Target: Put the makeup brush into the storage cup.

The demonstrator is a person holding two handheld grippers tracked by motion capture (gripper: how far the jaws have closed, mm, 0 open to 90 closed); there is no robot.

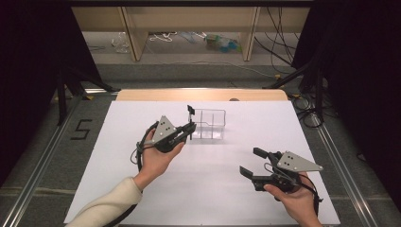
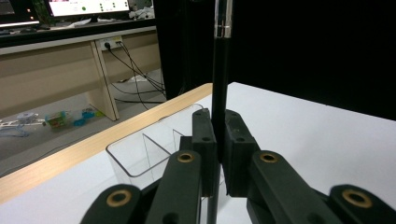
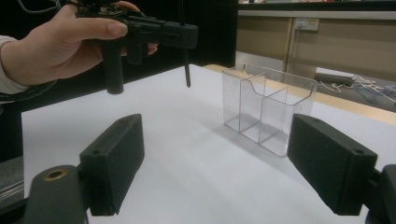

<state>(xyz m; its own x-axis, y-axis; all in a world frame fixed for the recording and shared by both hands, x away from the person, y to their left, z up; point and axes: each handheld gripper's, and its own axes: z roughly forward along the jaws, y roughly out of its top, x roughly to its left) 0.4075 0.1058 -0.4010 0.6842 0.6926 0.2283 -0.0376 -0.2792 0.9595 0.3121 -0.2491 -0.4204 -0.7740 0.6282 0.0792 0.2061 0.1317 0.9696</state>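
Note:
My left gripper (image 1: 190, 128) is shut on a thin black pen (image 1: 190, 113) held upright, just left of a clear plastic holder (image 1: 210, 124) with two compartments. In the left gripper view the pen (image 2: 219, 70) rises from between the closed jaws (image 2: 217, 128), with the holder (image 2: 140, 151) below and to the left. My right gripper (image 1: 250, 161) hovers open over the near right of the table, nothing between its pads. From the right gripper view (image 3: 222, 163), the pen tip (image 3: 187, 74) hangs in the air left of the holder (image 3: 264, 105), above the table.
A white sheet (image 1: 213, 189) covers the table, with a wooden edge (image 1: 201, 94) at the far side. Beyond are a floor with cables (image 1: 279, 52) and desk legs. Metal rails (image 1: 340, 165) run along both sides.

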